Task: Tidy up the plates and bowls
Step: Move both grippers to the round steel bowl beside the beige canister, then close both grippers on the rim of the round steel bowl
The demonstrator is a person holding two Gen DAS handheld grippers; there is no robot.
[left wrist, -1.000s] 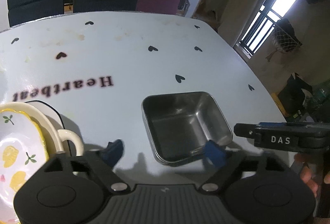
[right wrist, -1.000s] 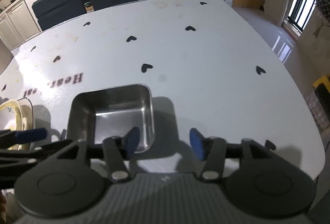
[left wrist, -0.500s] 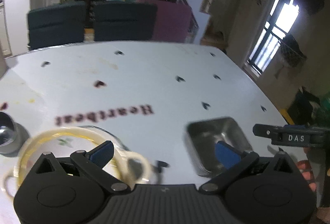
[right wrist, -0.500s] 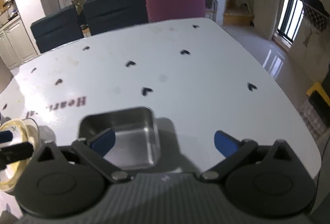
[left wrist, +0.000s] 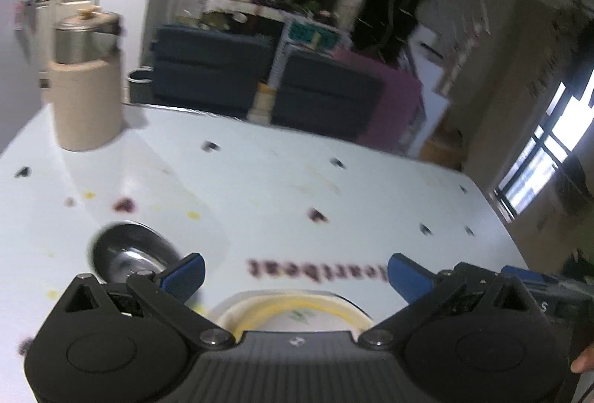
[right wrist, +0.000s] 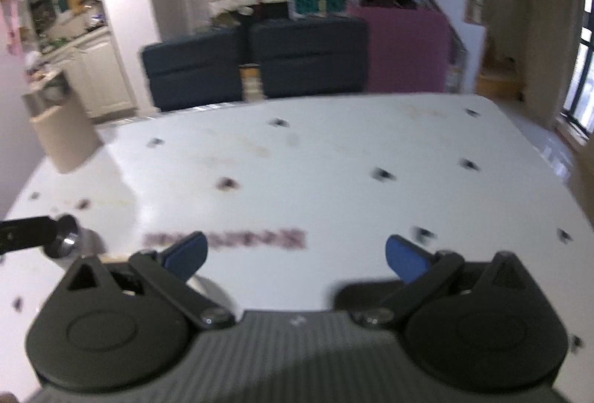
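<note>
Blue pads tip both of your grippers, and in each view they stand wide apart with nothing between them.

Left wrist view: your left gripper [left wrist: 295, 271] hangs over the white table [left wrist: 282, 187], jaws spread wide and gripping nothing. Just below the gap, partly hidden by the gripper body, sits the yellow-rimmed bowl [left wrist: 293, 310] — only its far rim and a bit of leaf pattern show. Beside the left pad [left wrist: 185, 273] a round steel bowl [left wrist: 130, 254] rests on the table; whether pad and bowl touch cannot be told through the blur. A beige canister [left wrist: 87, 87] with a steel top stands well back at the far left corner. The printed lettering [left wrist: 315, 271] lies between the pads, on the cloth beyond the bowl.

Right wrist view: your right gripper [right wrist: 295, 254] is likewise fully spread and empty, above bare tablecloth. At the left edge the steel bowl [right wrist: 68, 241] appears again, with a black finger of the left gripper [right wrist: 26, 236] reaching to it. The picture is blurred — finer detail is lost.
</note>
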